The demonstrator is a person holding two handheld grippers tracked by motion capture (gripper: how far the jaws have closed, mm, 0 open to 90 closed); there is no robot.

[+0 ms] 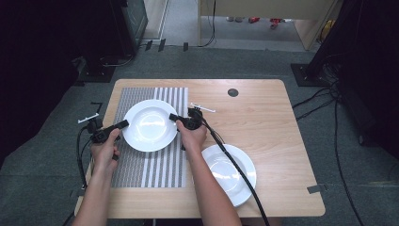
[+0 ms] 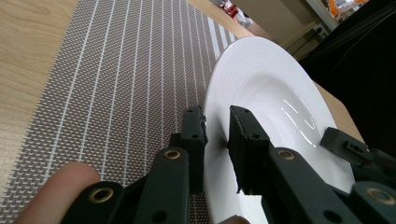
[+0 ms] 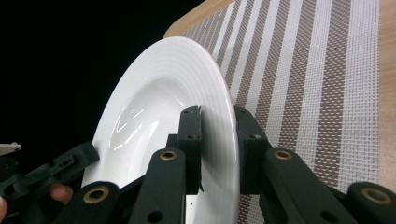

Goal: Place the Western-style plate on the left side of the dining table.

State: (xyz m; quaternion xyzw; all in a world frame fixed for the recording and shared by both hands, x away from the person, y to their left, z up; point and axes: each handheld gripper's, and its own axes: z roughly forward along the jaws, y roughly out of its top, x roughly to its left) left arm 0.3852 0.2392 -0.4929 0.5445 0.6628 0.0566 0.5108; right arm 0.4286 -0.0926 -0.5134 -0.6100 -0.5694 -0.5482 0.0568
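Observation:
A white deep plate (image 1: 149, 125) is held between both grippers over the striped placemat (image 1: 150, 174). My left gripper (image 1: 123, 125) clamps its left rim, and my right gripper (image 1: 174, 117) clamps its right rim. In the left gripper view the left gripper (image 2: 217, 114) has one jaw under and one over the rim of the plate (image 2: 266, 84), with the right gripper (image 2: 355, 149) at the far rim. In the right gripper view the right gripper (image 3: 217, 114) pinches the edge of the plate (image 3: 159, 93), and the left gripper (image 3: 56, 168) shows beyond it.
A second white plate (image 1: 230, 174) lies on the wooden table (image 1: 263, 122) at the front right, under my right forearm. A small black round hole (image 1: 233, 92) sits near the table's far edge. Cables trail from both grippers towards the table's near side.

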